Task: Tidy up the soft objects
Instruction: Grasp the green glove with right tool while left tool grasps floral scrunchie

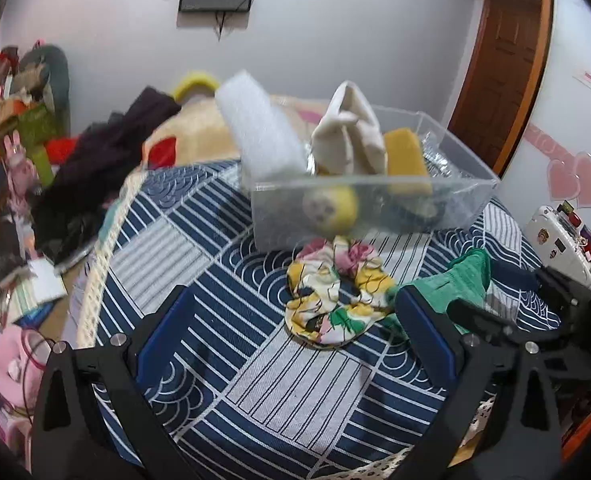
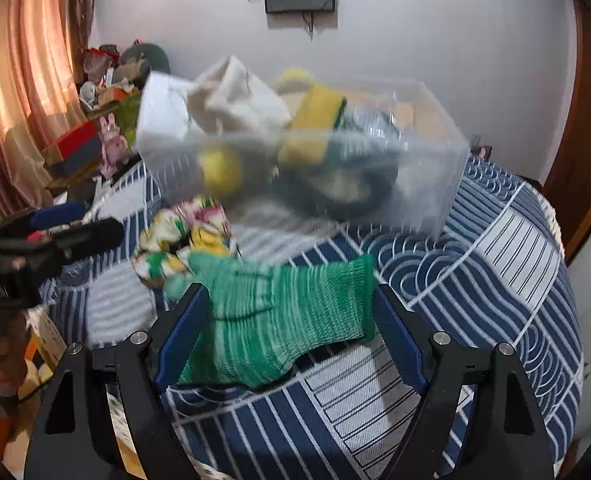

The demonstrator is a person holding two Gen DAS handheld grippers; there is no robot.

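Note:
A clear plastic bin (image 1: pixel 475 196) (image 2: pixel 435 184) stands on the blue patterned bedspread and holds a white foam block (image 1: pixel 255 132), a cream cloth (image 1: pixel 351 136), a yellow sponge (image 1: pixel 405 152) and a yellow ball (image 1: pixel 331 208). A floral scrunchie (image 1: pixel 331 296) (image 2: pixel 183 232) lies in front of the bin. A green knit glove (image 2: pixel 287 320) (image 1: pixel 455 280) lies beside it. My right gripper (image 2: pixel 291 328) is open with the glove between its fingers. My left gripper (image 1: pixel 295 320) is open and empty, just short of the scrunchie.
Dark clothes (image 1: pixel 95 176) and clutter pile up at the bed's left side. A pink plush (image 1: pixel 11 364) lies low left. A wooden door (image 1: pixel 503 60) stands at the right. Bare bedspread (image 2: pixel 495 280) spreads right of the glove.

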